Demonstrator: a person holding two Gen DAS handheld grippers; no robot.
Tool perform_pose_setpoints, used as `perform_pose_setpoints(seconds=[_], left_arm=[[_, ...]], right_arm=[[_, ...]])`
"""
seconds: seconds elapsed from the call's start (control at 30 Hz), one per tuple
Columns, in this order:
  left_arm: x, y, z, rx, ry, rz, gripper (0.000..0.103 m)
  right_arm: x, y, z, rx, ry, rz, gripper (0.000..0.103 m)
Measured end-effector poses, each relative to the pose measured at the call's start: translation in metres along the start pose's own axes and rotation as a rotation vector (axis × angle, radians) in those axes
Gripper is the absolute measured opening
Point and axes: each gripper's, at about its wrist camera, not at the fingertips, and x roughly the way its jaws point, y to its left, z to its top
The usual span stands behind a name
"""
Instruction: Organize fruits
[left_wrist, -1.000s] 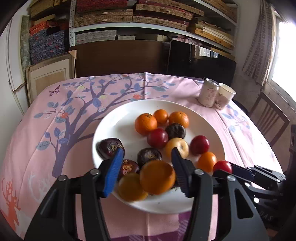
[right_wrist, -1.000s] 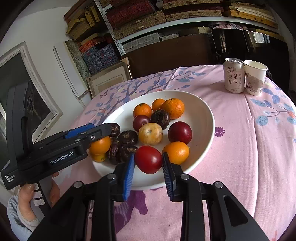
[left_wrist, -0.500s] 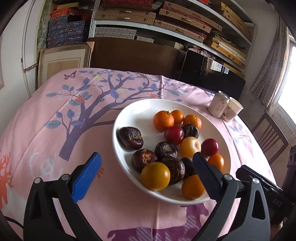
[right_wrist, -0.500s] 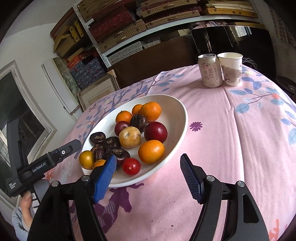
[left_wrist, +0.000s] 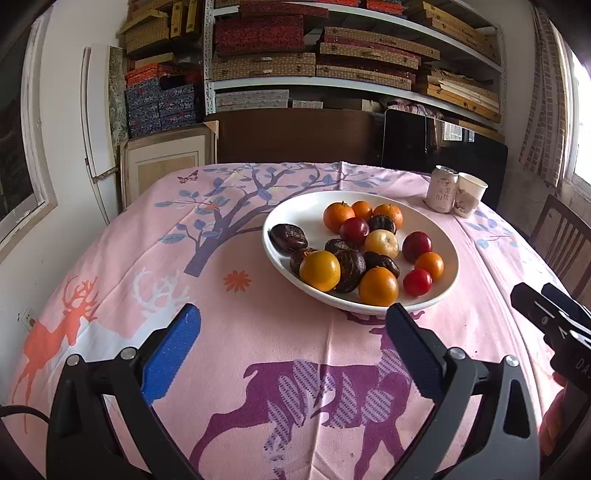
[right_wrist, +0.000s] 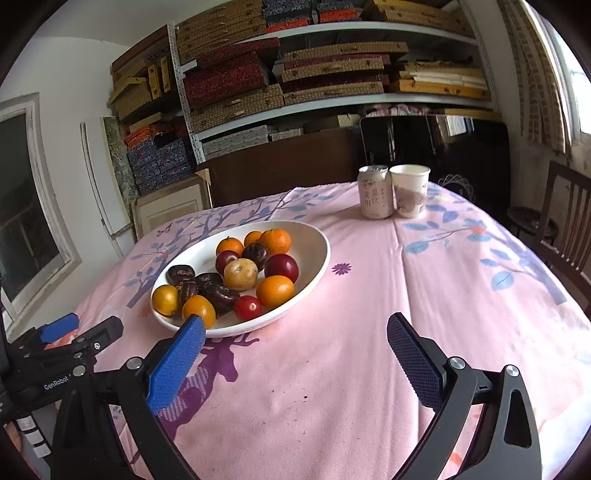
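Note:
A white plate (left_wrist: 295, 210) (right_wrist: 314, 251) on the pink tablecloth holds several oranges, red plums, dark wrinkled fruits and one pale yellow fruit. An orange (left_wrist: 378, 286) and a small red fruit (left_wrist: 417, 282) (right_wrist: 247, 307) lie at its near rim. My left gripper (left_wrist: 291, 310) is open over bare cloth, short of the plate, with nothing between its fingers. My right gripper (right_wrist: 295, 320) hovers to the right of the plate. Its jaws are opening, and nothing is between them. Each gripper shows at the edge of the other's view.
A drink can (right_wrist: 375, 192) and a paper cup (right_wrist: 410, 190) stand together at the far right of the table. A wooden chair (right_wrist: 569, 229) is beyond the right edge. Shelves stacked with boxes fill the back wall. Bare cloth lies between the plate and me.
Both grippers opened wide and drew back from the plate. The left let go of an orange and the right let go of the small red fruit. Both fruits now lie on the plate.

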Motion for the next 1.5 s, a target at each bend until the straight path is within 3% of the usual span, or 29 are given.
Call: perform_pose_setpoints(seconds=[0.1, 0.23, 0.3, 0.6, 0.7, 0.87, 1.1, 1.5], left_arm=[[-0.005, 0.0, 0.0, 0.012, -0.014, -0.014, 0.098], [-0.003, -0.005, 0.001, 0.038, 0.007, 0.031, 0.098], [-0.002, -0.007, 0.002, 0.046, 0.015, 0.036, 0.098], [-0.01, 0.004, 0.001, -0.033, 0.007, -0.133, 0.098], [-0.005, 0.006, 0.002, -0.058, 0.026, -0.152, 0.098], [0.002, -0.001, 0.001, -0.015, 0.063, -0.066, 0.099], [-0.006, -0.01, -0.004, 0.043, 0.025, 0.019, 0.099], [-0.008, -0.014, -0.002, 0.07, 0.014, 0.023, 0.098]], right_arm=[[-0.006, 0.005, 0.0, -0.063, -0.061, -0.068, 0.1], [-0.011, 0.005, 0.0, -0.068, -0.077, 0.021, 0.1], [-0.012, 0.008, -0.001, -0.079, -0.07, 0.023, 0.1], [-0.014, 0.024, -0.006, -0.143, -0.057, 0.019, 0.1], [-0.014, 0.026, -0.006, -0.147, -0.057, 0.021, 0.1], [-0.013, 0.027, -0.007, -0.152, -0.049, 0.016, 0.1], [-0.013, 0.029, -0.007, -0.165, -0.041, 0.015, 0.1], [-0.01, 0.026, -0.007, -0.148, -0.019, 0.039, 0.1]])
